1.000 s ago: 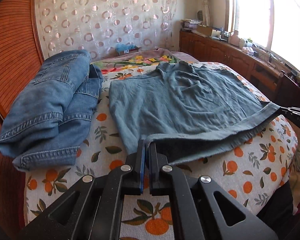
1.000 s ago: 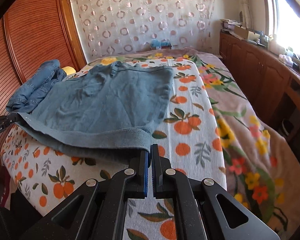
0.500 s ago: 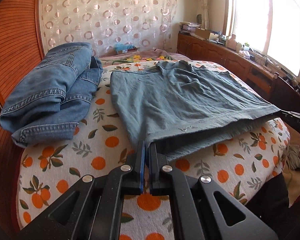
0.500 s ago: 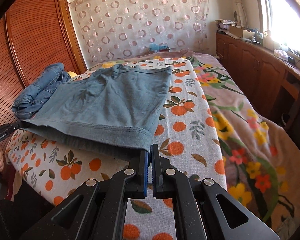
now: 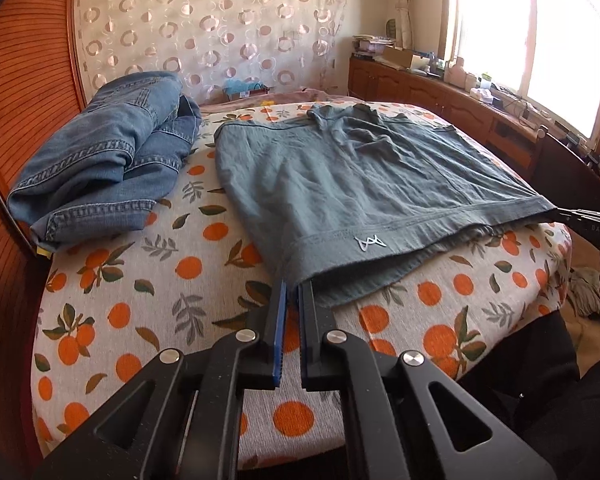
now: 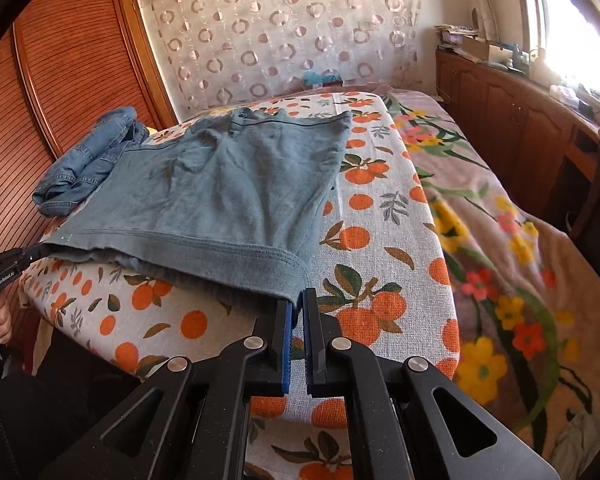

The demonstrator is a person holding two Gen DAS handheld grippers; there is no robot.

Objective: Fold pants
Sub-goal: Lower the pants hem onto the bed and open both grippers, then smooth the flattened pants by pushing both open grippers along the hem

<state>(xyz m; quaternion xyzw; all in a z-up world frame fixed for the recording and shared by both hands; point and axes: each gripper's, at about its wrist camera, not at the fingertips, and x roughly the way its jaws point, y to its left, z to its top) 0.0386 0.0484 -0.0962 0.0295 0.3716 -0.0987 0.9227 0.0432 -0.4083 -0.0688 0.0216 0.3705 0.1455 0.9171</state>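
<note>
Grey-green pants (image 5: 340, 184) lie spread on the orange-print bed cover, folded, with their near hem edge stretched between my two grippers. My left gripper (image 5: 293, 286) is shut on the hem's left corner. My right gripper (image 6: 297, 298) is shut on the hem's right corner; it also shows in the left wrist view (image 5: 576, 216) at the far right. The pants show in the right wrist view (image 6: 228, 192), and the left gripper (image 6: 24, 258) holds the far corner there. The hem is lifted slightly off the cover.
A pile of blue jeans (image 5: 100, 176) lies at the bed's left, beside a wooden slatted wardrobe (image 6: 60, 60). A floral blanket (image 6: 500, 220) covers the bed's right side. Wooden cabinets (image 5: 440, 92) run under the window.
Both grippers have pulled the hem back toward the bed's near edge, drawing the pants flatter and tauter. The grips have not changed.
</note>
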